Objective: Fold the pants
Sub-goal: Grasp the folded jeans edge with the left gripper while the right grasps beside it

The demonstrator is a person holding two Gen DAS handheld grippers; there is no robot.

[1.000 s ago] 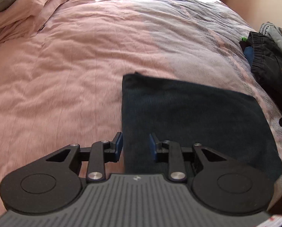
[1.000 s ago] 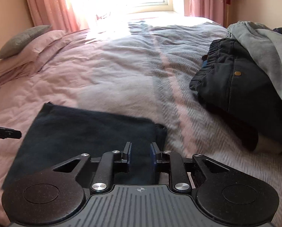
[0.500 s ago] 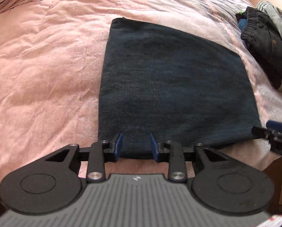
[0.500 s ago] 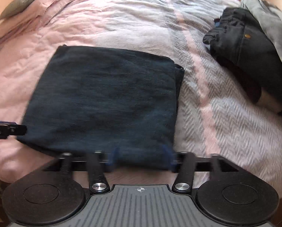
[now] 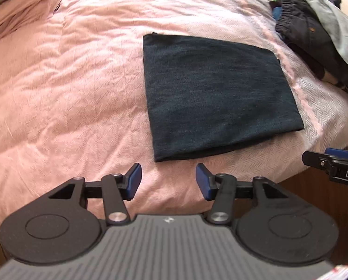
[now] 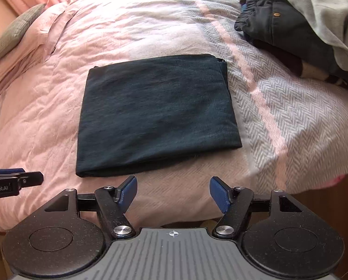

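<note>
Dark blue-green pants (image 5: 218, 98) (image 6: 155, 114) lie folded into a flat rectangle on the pink bedcover (image 5: 64, 88) near the bed's front edge. My left gripper (image 5: 168, 180) hovers above the cover just in front of the fold's near left corner; its jaws are opening and nothing is between them. My right gripper (image 6: 171, 192) hangs in front of the fold's near edge, open wide and empty. Each gripper's tip shows in the other's view: the right gripper (image 5: 330, 161) at the right edge, the left gripper (image 6: 15, 179) at the left edge.
A heap of other clothes (image 6: 297, 25) (image 5: 313, 35), dark pants with a grey garment on top, lies at the bed's right side. A grey pillow (image 6: 13, 32) and pink pillows sit at the far left. The bed's front edge drops to a wooden floor (image 5: 313, 193).
Both grippers let go of the folded pants' near edge, opened, and drew back and up. The whole fold now lies ahead of them on the bed.
</note>
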